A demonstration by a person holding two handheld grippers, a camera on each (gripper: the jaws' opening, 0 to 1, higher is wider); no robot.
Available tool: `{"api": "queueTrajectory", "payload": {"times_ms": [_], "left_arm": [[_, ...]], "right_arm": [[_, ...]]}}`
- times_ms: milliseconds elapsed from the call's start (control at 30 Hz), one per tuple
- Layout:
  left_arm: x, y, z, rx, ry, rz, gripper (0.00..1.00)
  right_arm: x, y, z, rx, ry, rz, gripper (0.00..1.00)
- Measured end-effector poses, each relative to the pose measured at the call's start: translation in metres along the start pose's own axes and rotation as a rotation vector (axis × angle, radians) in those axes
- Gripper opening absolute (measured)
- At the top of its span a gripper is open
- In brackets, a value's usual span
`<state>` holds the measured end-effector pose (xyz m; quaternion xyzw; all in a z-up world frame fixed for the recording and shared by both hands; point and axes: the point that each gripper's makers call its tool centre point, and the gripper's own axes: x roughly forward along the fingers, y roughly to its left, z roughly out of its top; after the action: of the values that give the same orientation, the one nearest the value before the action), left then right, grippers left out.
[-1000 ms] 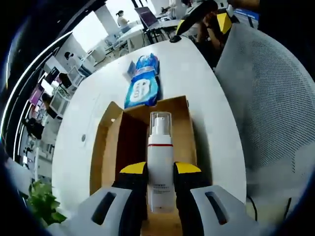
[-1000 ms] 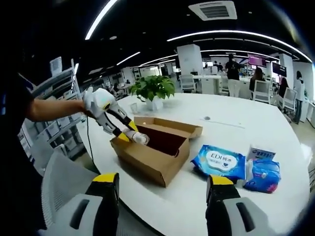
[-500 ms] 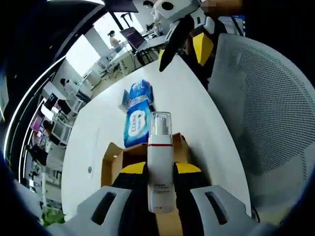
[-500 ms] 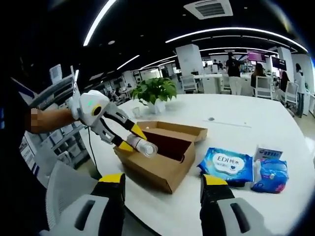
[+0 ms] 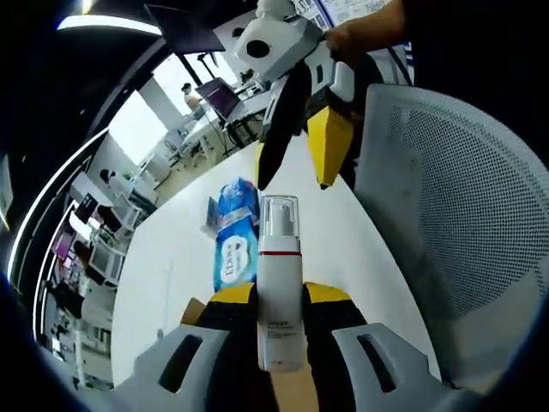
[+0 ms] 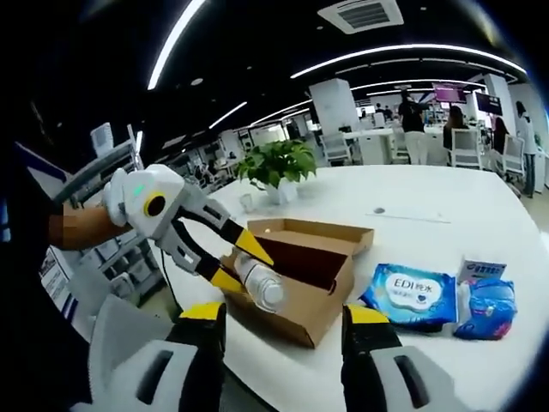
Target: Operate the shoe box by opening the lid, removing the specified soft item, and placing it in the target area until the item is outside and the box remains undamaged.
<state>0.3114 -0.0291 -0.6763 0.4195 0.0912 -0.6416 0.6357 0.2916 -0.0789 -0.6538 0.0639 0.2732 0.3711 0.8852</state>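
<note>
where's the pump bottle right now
The pump bottle is clamped in the left claw; in the right gripper view it is held above the near edge of the open shoe box, left of the wet wipes pack.

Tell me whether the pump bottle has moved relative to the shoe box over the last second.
Yes. In the right gripper view, the pump bottle, clamped by the left gripper, has come up and outward over the shoe box front wall.

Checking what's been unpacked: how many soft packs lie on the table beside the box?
2. A blue-and-white wipes pack lies right of the cardboard box, and a darker blue pack sits just beyond it. More could be hidden inside the box.
</note>
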Motion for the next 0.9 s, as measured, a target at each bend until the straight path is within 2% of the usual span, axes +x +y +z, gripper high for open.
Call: {"api": "queueTrajectory", "payload": {"times_ms": [367,667,900], "left_arm": [[0.004,-0.001,0.013,0.017,-0.054,-0.002,0.2],[0.005,0.0,0.016,0.04,-0.072,0.009,0.2],[0.006,0.002,0.016,0.045,-0.076,0.018,0.2]], "right_arm": [[0.012,-0.001,-0.001,0.096,-0.002,0.019,0.35],[0.019,0.002,0.001,0.227,-0.027,0.062,0.25],[0.02,0.004,0.004,0.322,-0.056,0.092,0.22]]}}
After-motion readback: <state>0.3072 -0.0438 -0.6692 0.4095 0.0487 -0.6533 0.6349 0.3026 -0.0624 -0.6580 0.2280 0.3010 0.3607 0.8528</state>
